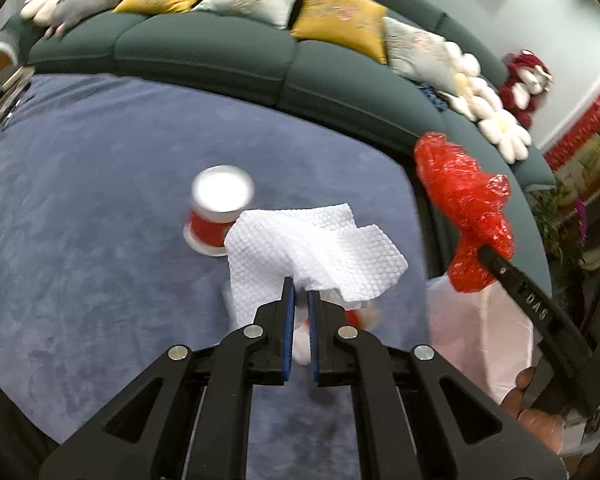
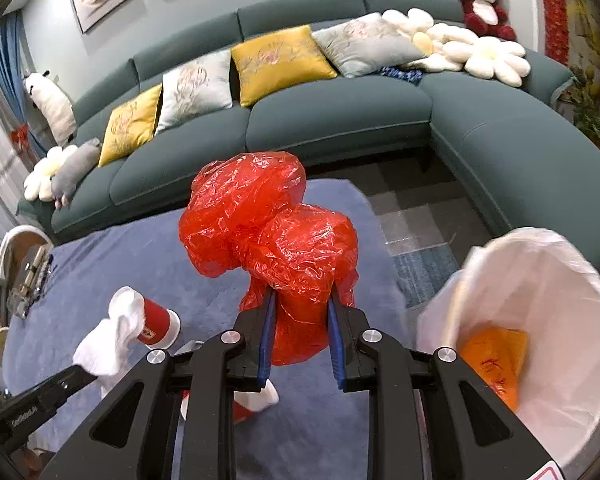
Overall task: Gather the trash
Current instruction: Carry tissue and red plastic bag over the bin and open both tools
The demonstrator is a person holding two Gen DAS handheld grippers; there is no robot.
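My left gripper (image 1: 300,286) is shut on a crumpled white paper towel (image 1: 312,248), held above the blue rug. In the right wrist view that towel (image 2: 112,336) hangs at the lower left from the left gripper (image 2: 80,372). A bulging red plastic bag (image 2: 268,216) is pinched between the blue pads of my right gripper (image 2: 302,296), which is shut on it. The same bag (image 1: 460,200) shows at the right of the left wrist view. A red-and-white paper cup (image 1: 216,216) (image 2: 160,322) lies on the rug below the towel. Another cup (image 2: 252,404) lies under my right gripper.
A bin with a white liner (image 2: 520,236) stands at the lower right, with an orange item (image 2: 496,360) inside. A green corner sofa (image 2: 340,120) with cushions and plush toys curves behind the rug (image 2: 100,264). A low table edge (image 2: 20,264) with clutter is at the left.
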